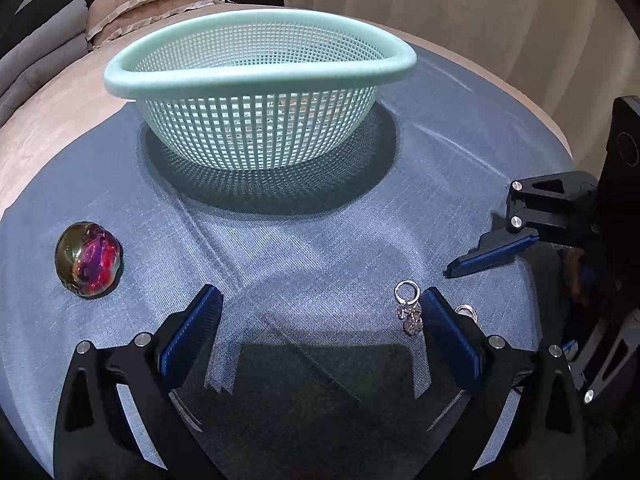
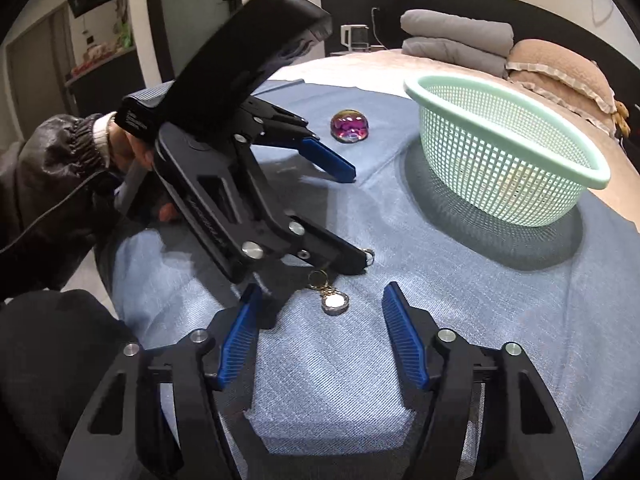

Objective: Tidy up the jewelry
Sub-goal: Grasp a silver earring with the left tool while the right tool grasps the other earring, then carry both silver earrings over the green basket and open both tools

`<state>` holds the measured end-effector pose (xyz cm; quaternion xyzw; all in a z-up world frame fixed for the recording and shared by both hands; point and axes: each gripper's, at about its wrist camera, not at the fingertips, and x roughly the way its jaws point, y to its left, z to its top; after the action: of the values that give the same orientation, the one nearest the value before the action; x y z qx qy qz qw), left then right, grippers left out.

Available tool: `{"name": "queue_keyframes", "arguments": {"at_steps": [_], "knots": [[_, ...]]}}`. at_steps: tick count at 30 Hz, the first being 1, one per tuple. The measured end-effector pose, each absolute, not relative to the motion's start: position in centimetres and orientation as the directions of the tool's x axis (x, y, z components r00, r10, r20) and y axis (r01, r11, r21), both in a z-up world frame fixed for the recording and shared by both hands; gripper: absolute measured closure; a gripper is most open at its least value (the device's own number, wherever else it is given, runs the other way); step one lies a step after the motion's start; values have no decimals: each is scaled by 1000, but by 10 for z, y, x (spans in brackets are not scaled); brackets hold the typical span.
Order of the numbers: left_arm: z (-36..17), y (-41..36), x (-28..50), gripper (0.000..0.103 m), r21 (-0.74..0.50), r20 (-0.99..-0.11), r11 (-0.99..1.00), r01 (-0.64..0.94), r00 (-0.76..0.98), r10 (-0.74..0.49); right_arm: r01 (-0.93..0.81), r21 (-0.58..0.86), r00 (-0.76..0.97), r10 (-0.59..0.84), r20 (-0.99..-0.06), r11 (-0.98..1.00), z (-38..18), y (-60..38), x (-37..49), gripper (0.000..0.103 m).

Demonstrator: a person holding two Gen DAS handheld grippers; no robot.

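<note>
A mint green mesh basket (image 1: 256,76) stands on the blue cloth; it also shows in the right wrist view (image 2: 508,160). A silver ring with a charm (image 1: 409,308) lies just inside my left gripper's right finger. A second ring (image 1: 466,312) lies just outside that finger. My left gripper (image 1: 320,304) is open and empty, low over the cloth. My right gripper (image 2: 320,300) is open and empty, with a round pendant on a ring (image 2: 334,300) lying between its fingertips. An iridescent glass dome (image 1: 89,258) sits at the left, also seen in the right wrist view (image 2: 350,126).
The blue cloth (image 1: 320,240) covers a round table. Folded grey blankets (image 2: 456,40) and a pink pillow (image 2: 560,68) lie on the bed behind. The right gripper's finger (image 1: 492,256) shows at the right edge of the left wrist view.
</note>
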<state>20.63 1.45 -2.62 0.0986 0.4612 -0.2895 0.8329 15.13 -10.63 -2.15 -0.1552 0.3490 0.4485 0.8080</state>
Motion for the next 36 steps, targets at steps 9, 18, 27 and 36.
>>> {"name": "queue_keyframes", "arguments": {"at_steps": [9,18,27,36], "knots": [[-26,1,189,16,-14,-824,831,556,464,-324,-828,48,357,591,-724,559,-26,-108,156,90],[-15,-6,161,93,-42,-816,796,604,439,-376,-822,44,361,581,-730,568,-21,-121,152,90],[2,6,146,93,-19,-829,821,571,450,-333,-763,82,414,583,-700,641,2,-159,152,90],[47,54,141,93,-37,-791,878,478,522,-318,-704,14,533,542,-650,710,43,-197,143,90]]}}
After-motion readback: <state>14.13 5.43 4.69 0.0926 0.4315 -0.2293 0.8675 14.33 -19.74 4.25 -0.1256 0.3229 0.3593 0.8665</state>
